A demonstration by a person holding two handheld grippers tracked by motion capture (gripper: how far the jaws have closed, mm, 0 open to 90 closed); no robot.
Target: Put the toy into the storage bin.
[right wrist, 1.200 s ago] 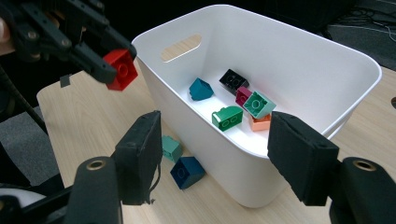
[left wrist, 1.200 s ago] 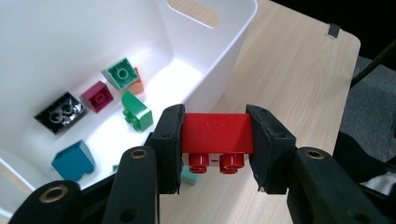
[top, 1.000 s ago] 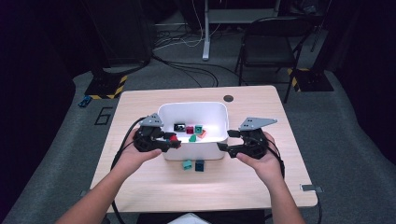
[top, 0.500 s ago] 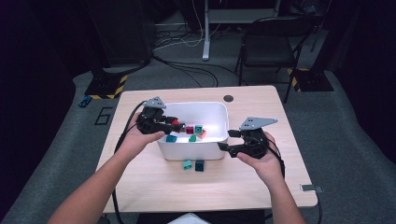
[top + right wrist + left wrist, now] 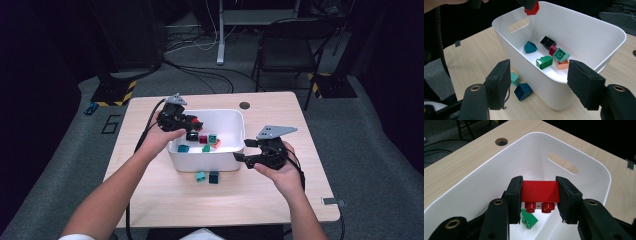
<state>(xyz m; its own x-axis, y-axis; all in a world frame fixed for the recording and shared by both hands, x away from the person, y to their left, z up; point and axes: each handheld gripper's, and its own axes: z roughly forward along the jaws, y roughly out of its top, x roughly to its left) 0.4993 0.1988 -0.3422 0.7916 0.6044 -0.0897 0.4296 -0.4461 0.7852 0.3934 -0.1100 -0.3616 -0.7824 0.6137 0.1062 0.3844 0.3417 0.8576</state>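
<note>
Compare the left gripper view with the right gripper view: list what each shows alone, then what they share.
Left gripper view alone: the left hand-held gripper shut on the red brick, studs pointing down, and a round hole in the table.

Right gripper view alone: the open right hand-held gripper, two bricks on the table outside the bin, a teal one and a dark blue one, and a black brick inside.

Both: the white bin, the red brick held over it, a green brick inside, the wooden table.
</note>
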